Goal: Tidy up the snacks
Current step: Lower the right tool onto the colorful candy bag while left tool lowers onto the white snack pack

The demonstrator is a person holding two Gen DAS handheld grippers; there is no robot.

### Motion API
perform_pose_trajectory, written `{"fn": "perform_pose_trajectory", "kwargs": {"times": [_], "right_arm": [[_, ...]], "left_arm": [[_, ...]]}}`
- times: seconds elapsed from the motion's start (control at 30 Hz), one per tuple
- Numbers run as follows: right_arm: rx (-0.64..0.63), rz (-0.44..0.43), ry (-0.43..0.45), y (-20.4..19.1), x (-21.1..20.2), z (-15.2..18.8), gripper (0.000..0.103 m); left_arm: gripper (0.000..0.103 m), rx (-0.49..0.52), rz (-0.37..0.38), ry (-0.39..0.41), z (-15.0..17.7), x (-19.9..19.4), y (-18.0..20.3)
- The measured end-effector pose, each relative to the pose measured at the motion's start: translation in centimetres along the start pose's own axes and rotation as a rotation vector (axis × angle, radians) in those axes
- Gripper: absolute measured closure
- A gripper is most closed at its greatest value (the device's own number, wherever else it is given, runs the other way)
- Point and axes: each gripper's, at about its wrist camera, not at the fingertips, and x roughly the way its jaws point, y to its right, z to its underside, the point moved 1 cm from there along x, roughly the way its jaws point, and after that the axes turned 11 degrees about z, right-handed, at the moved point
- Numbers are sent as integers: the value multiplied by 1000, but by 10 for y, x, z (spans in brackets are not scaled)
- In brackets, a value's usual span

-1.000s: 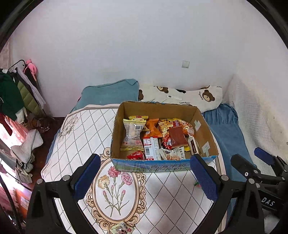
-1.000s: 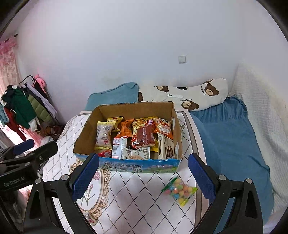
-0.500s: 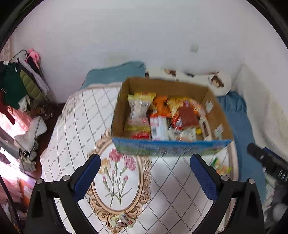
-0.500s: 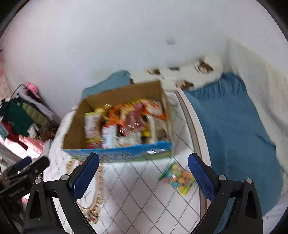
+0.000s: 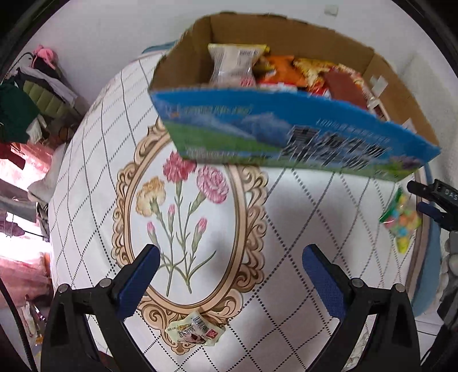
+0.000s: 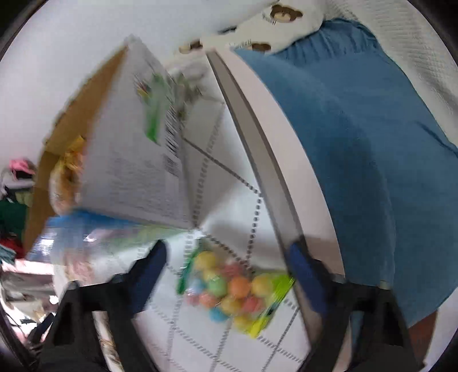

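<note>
A cardboard box [image 5: 286, 134] with a blue printed front holds several snack packs and stands on the quilted mat [image 5: 94, 160]. My left gripper [image 5: 229, 271] is open and empty over the flower print, with a small pale snack packet [image 5: 194, 333] just below it. A bag of coloured candy balls [image 6: 232, 289] lies on the mat between the fingers of my open right gripper [image 6: 229, 271], close to the box corner [image 6: 137, 177]. The candy bag [image 5: 400, 220] also shows at the right of the left wrist view, beside the right gripper [image 5: 435, 200].
The mat lies on a bed with a blue blanket [image 6: 357, 143] to the right and a bear-print pillow [image 6: 280, 17] by the white wall. Clothes hang on a rack [image 5: 25, 94] at the left. The mat's edge [image 6: 263, 148] runs beside the candy bag.
Both grippers have dropped and moved forward toward the mat. The right gripper now straddles the candy bag; the left now hovers low in front of the box.
</note>
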Motion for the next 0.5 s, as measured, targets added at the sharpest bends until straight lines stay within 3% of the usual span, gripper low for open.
{"fn": "perform_pose_trajectory", "kwargs": {"times": [0.27, 0.37, 0.5], "right_arm": [[-95, -81, -119, -22, 3, 43, 25], [-178, 34, -38, -33, -9, 52, 19], [-218, 92, -47, -51, 10, 56, 22]], "left_arm": [[1, -31, 2, -17, 6, 3, -20], [1, -50, -2, -18, 10, 2, -33], [1, -70, -1, -35, 17, 3, -52]]}}
